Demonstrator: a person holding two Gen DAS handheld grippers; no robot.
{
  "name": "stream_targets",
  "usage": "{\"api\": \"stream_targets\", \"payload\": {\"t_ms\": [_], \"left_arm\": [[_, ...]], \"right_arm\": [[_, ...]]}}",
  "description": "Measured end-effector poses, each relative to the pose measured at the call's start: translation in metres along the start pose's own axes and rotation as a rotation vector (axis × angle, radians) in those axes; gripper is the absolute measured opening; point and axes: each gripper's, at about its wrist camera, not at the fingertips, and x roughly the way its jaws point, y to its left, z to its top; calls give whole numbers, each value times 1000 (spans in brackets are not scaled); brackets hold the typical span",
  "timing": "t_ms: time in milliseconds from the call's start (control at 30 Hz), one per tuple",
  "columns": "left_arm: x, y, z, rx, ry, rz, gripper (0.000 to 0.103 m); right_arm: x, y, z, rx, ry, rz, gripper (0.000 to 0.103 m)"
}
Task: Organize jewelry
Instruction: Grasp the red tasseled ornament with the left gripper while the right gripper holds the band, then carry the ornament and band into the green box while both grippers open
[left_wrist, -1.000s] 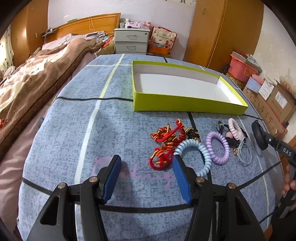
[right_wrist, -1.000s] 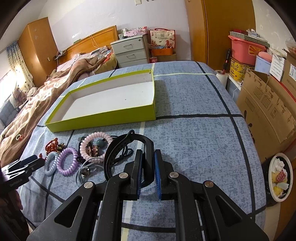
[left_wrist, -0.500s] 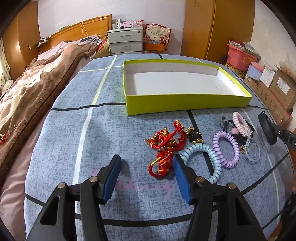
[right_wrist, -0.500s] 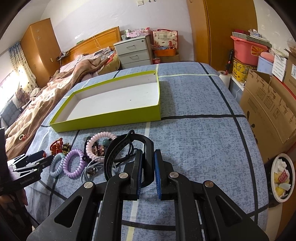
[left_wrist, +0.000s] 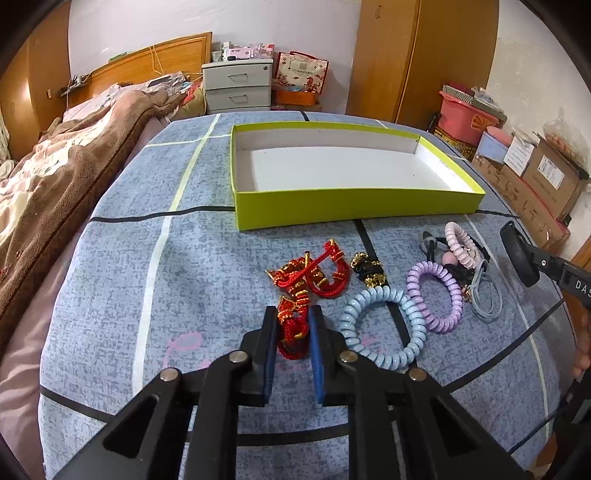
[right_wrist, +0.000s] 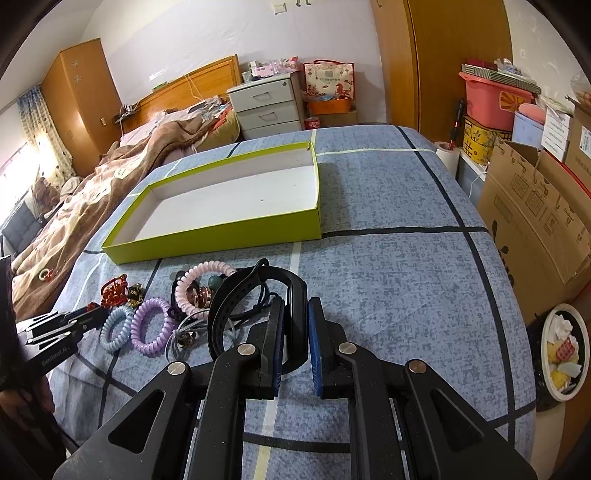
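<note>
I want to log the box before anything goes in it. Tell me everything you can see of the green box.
The green box is a shallow, open rectangular tray that looks like cardboard, yellow-green outside and along the rim, white inside. Nothing lies in it. It sits flat on the blue bedspread, beyond the row of jewelry, with one long wall facing it. Nothing touches it except the bedspread; neither gripper is near it.

Right gripper clamped on a black band, bed in front

The right gripper (right_wrist: 294, 314) pinches a black band (right_wrist: 255, 295) over the blue bedspread (right_wrist: 388, 266); coiled hair ties (right_wrist: 151, 326) lie just left, the green tray (right_wrist: 218, 236) beyond, the left gripper (right_wrist: 79, 319) at the left edge.
</note>
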Motion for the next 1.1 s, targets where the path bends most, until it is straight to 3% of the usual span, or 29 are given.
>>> {"api": "stream_targets", "payload": {"t_ms": [600,1100], "left_arm": [[-26,11,0,-35,-45,-58,15],[-23,12,69,-30,-119,-89,15]], "right_arm": [[-14,10,6,-19,-41,17,13],[5,23,63,-65,-60,29,13]]}}
